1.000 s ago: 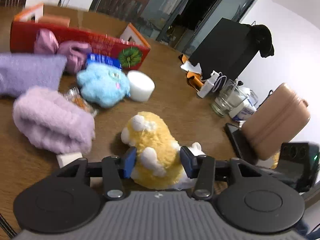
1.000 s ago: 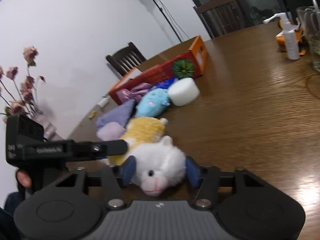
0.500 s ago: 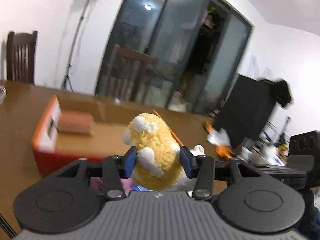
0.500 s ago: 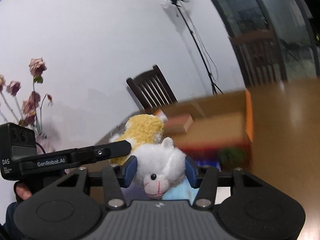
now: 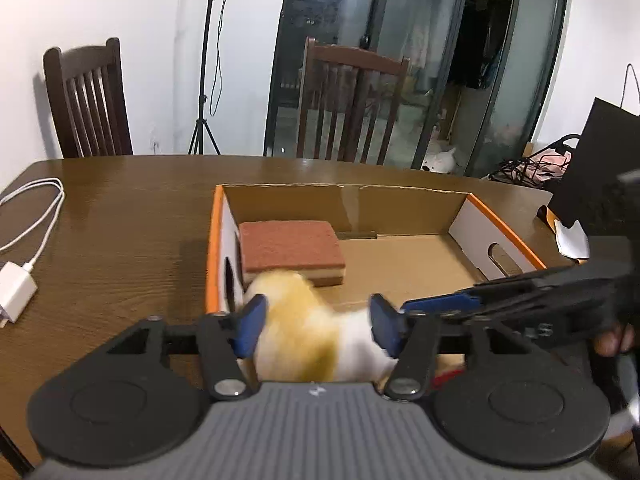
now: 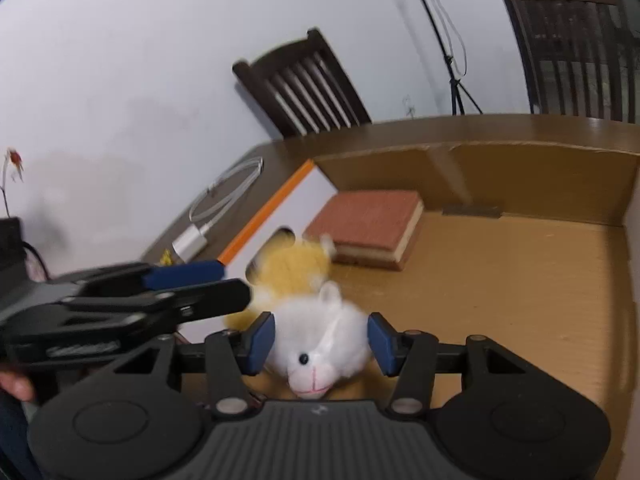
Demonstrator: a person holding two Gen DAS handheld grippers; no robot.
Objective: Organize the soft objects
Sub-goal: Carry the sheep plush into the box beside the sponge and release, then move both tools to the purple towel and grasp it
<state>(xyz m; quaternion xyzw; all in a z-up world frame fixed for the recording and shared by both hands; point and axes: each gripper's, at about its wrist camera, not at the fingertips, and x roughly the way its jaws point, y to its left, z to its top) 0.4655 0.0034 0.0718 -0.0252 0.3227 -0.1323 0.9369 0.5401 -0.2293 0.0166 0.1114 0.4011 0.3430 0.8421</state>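
A plush toy with a yellow body [image 5: 296,320] and a white head [image 6: 320,336] hangs over the near left corner of an open cardboard box with an orange rim [image 5: 504,236] [image 6: 264,216]. My left gripper [image 5: 316,330] [image 6: 208,280] is opening its jaws. The blurred yellow body sits loosely between them and sags toward the box floor. My right gripper [image 6: 320,344] [image 5: 432,306] is shut on the white head, face toward the camera. A brown, cake-like foam block [image 5: 292,244] [image 6: 368,224] lies in the box's far left corner.
A white charger with its cable [image 5: 16,292] [image 6: 192,240] lies on the wooden table [image 5: 120,220] left of the box. Two dark wooden chairs [image 5: 88,96] [image 5: 352,100] stand behind the table. A black bag [image 5: 600,152] is at the right.
Both grippers carried the plush toy from the table, past the other soft things, to above the box. The left jaws have widened and the yellow body has dropped lower between them.
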